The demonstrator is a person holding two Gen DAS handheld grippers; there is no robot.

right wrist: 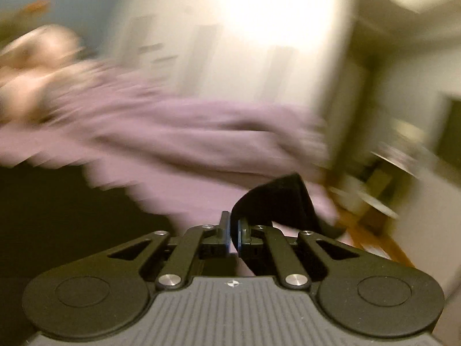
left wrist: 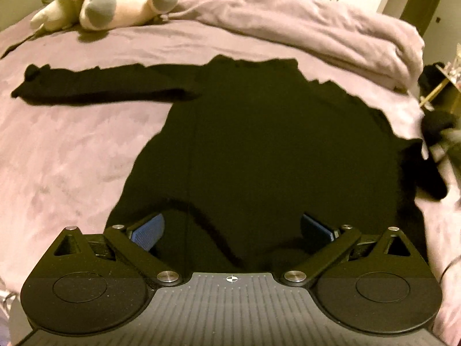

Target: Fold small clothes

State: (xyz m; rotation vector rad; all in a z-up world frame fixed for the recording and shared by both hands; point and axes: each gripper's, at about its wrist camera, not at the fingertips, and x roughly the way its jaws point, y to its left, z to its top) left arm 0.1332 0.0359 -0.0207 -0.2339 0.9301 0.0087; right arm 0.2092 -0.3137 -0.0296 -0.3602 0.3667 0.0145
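black garment [left wrist: 259, 144] on mauve bedspread [left wrist: 72, 150]; left hand-held gripper [left wrist: 232, 229] released, right hand-held gripper [right wrist: 234, 235] grasping sleeve [right wrist: 276, 201]

Left wrist cam sits right behind the left gripper [left wrist: 232, 229], tilted steeply down, close over the black sweater [left wrist: 259, 144] spread ahead of its fingers. Right wrist cam rides behind the right gripper [right wrist: 234, 232], aimed much flatter across the room, badly blurred. Both catch the lilac bedding [left wrist: 72, 150] beyond their fingers.
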